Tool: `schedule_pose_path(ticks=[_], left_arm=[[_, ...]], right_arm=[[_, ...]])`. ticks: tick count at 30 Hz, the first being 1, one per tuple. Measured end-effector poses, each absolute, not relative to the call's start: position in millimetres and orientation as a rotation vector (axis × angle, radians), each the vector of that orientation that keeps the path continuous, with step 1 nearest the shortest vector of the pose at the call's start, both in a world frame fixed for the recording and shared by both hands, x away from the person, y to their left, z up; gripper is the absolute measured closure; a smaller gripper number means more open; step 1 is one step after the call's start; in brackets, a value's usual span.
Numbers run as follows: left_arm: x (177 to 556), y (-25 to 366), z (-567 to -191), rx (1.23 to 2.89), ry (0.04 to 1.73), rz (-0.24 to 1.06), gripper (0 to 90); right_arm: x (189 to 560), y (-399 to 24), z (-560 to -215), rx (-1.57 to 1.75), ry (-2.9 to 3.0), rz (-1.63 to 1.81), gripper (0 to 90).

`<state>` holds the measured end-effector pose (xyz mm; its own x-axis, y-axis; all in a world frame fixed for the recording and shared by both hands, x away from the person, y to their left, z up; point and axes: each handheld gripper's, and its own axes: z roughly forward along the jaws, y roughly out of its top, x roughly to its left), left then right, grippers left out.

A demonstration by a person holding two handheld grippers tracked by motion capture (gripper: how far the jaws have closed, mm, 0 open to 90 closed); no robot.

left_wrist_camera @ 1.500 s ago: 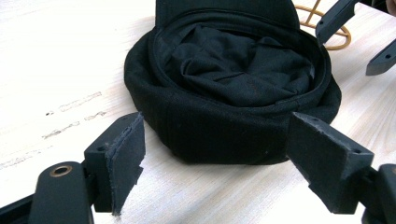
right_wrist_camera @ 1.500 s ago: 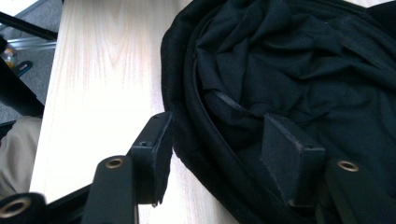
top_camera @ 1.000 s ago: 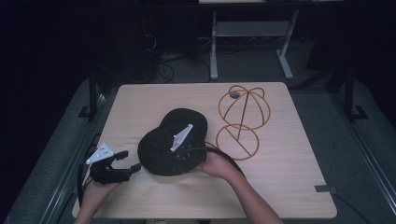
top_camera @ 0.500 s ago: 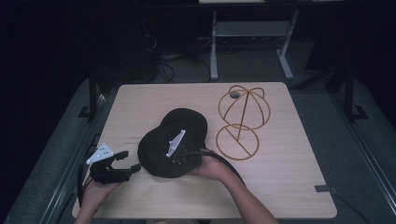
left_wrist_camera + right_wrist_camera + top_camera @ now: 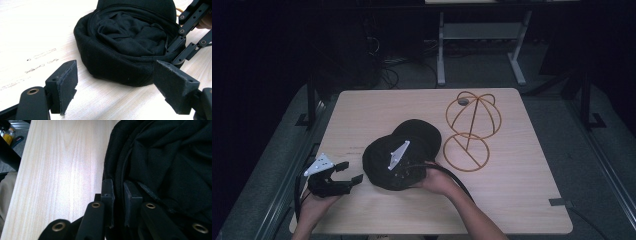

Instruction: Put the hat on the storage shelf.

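Left gripper (image 5: 343, 172): lower left of the high view, held in the person's left hand (image 5: 314, 202) at the near left edge of the tabletop (image 5: 362, 115). Jaws wide open, nothing between the pads. It points at the black cap (image 5: 404, 152) but sits just beside it, not touching. In the left gripper view the two pads (image 5: 65, 86) frame the cap's near wall with bare tabletop between them.

Black cap: centre of the high view, lying crown-down with the opening up. The lining is bunched inside (image 5: 130, 35); the brim points toward the upper right of the frame.

Right gripper (image 5: 398, 162): centre of the frame, over the cap, held by the right hand (image 5: 439, 180) coming in from bottom centre. Its jaws have just been closing and are now clamped on the cap's rim. In the right gripper view (image 5: 119, 202) one pad is on the outside of the rim band (image 5: 117, 177) and the other inside, with the fabric pinched between. The left gripper view shows the same grip at upper right (image 5: 178, 48).

Wire hat stand (image 5: 472, 130): right of centre, orange-gold dome frame on a ring base, just beside the brim. Cannot tell if it touches.
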<state>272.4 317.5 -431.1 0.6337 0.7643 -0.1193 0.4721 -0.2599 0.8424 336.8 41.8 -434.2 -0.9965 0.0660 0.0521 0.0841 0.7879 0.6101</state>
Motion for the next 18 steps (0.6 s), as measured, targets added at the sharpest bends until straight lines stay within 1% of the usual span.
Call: schedule_pose_path(ticks=[18], left_arm=[[272.2, 318.4, -431.6, 1.909, 0.983, 0.390, 20.2]], right_arm=[[336.1, 39.1, -426.6, -0.129, -2.932, -1.052, 80.8]])
